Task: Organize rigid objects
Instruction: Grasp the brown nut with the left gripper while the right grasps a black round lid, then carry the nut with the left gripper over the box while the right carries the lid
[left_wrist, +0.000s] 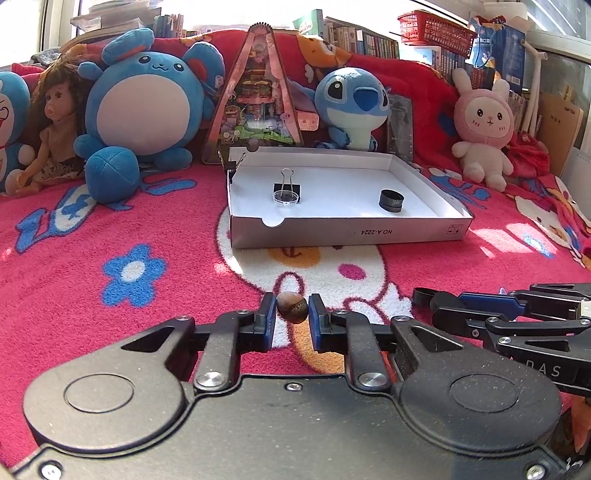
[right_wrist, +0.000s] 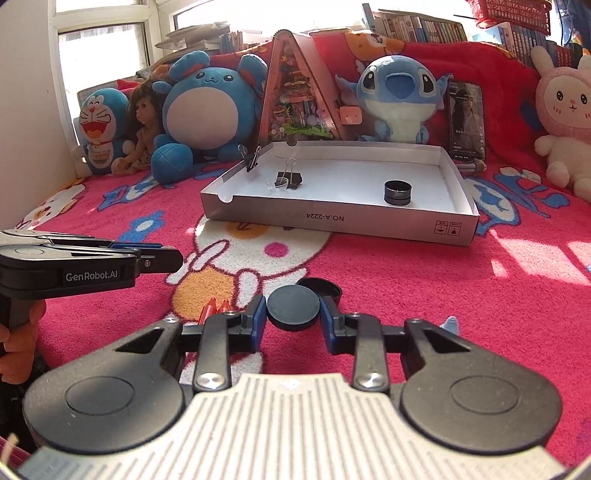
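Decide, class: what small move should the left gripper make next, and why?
Probably carry the brown bead forward over the white box and release it. The left gripper is shut on it, clear of the blanket, and the box already holds a binder clip and black ring.

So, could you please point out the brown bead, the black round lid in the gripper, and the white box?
brown bead (left_wrist: 292, 307), left wrist view, on its grooved middle.
black round lid (right_wrist: 293, 307), right wrist view, on its flat top.
white box (left_wrist: 351, 233), left wrist view, on its front wall.
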